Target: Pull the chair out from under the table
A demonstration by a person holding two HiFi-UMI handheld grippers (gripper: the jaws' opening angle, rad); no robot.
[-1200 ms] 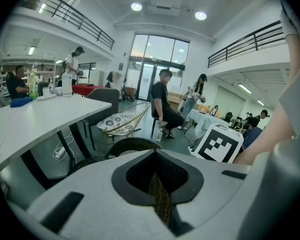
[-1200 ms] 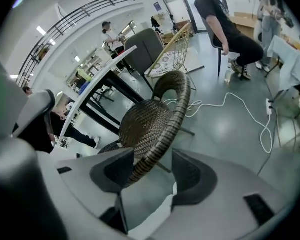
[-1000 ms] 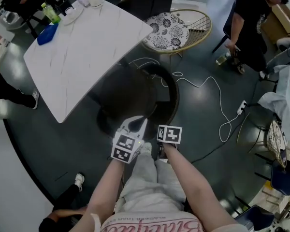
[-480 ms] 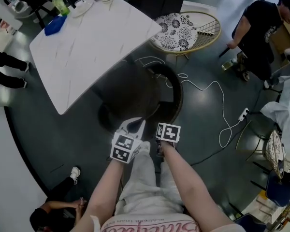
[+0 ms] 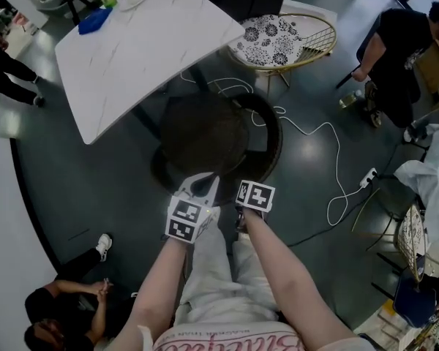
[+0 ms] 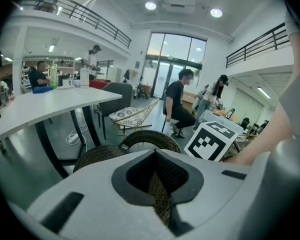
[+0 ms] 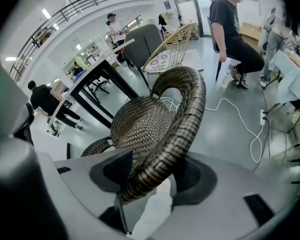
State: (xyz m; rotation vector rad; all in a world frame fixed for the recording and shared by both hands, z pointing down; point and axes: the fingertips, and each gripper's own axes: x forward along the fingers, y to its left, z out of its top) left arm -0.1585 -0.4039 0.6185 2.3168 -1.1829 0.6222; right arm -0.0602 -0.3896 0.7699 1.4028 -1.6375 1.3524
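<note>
Head view: wicker chair point(image 5: 205, 134) on the floor, just right of the white table point(image 5: 132, 50), by its near edge; left gripper point(image 5: 199, 187) and right gripper point(image 5: 243, 214) side by side at chair's near rim
Left gripper view: jaws clamped on wicker rim
Right gripper view: jaws clamped round curved rim, seat beyond

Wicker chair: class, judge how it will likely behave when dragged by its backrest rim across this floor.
The wicker chair is woven throughout, so it is probably light for its size. Its rim keeps its curve in the right gripper, so it is likely stiff, not floppy. Pulled high at the back, it might tip rather than slide.
</note>
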